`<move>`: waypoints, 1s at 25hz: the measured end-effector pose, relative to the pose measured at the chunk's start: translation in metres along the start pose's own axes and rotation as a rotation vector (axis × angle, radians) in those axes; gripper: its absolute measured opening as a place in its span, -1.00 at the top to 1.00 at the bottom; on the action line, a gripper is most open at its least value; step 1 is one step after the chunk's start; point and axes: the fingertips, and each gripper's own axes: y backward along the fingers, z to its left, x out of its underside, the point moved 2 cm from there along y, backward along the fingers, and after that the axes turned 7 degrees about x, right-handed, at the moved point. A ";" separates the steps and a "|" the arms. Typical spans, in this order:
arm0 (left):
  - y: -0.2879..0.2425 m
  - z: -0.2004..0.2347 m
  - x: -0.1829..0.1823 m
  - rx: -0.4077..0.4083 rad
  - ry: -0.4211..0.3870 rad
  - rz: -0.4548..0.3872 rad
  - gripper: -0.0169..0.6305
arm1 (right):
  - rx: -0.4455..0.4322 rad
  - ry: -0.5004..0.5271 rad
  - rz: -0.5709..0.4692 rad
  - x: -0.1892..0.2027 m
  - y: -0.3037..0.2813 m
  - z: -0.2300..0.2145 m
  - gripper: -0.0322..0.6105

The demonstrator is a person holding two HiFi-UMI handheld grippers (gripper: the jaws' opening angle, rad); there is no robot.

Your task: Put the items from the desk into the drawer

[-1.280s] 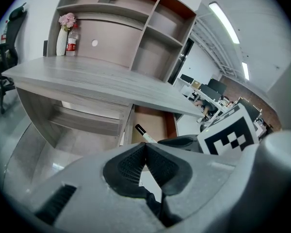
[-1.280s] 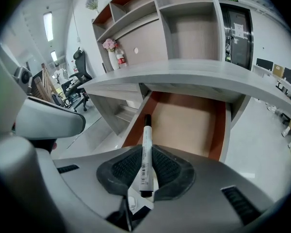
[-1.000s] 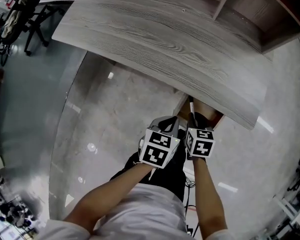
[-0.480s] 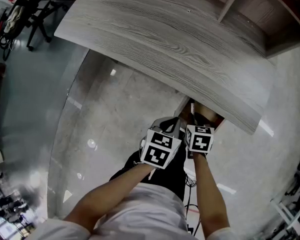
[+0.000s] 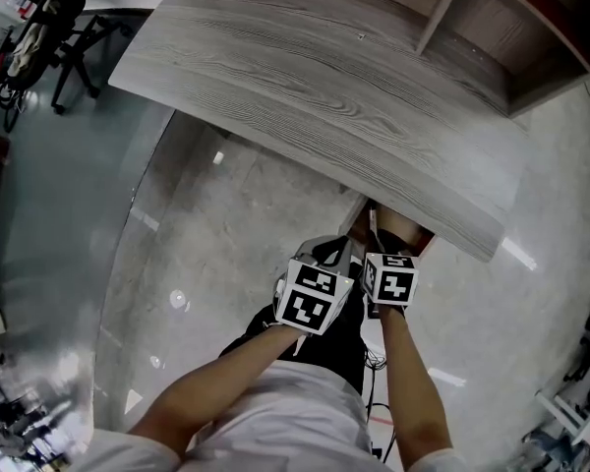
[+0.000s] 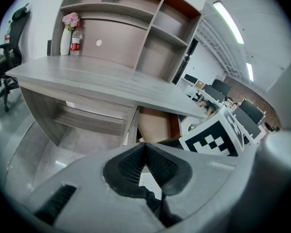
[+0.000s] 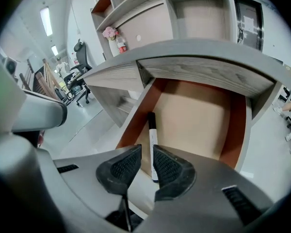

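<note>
Head view: left gripper (image 5: 339,246) and right gripper (image 5: 378,239) have barely moved, hovering at the drawer (image 5: 405,232) front. Left gripper view: jaws pressed together, empty. Right gripper view: jaws slightly parted, empty; marker (image 7: 152,140) lies inside the drawer, seemingly delivered

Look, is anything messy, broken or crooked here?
Nothing stands out. The marker lies flat in the open drawer, close to one side wall. The vase and the bottle stand upright at the back of the desk. No spill or damage shows.
</note>
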 end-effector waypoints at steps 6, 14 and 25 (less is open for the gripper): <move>0.011 -0.008 -0.005 0.030 -0.025 -0.012 0.94 | 0.008 -0.033 -0.048 -0.005 0.033 0.003 0.74; 0.029 -0.023 -0.015 0.084 -0.092 -0.048 0.94 | 0.045 -0.064 -0.141 -0.014 0.088 0.013 0.80; 0.069 -0.060 -0.028 0.160 -0.153 -0.098 0.94 | 0.073 -0.051 -0.288 -0.035 0.166 0.032 0.85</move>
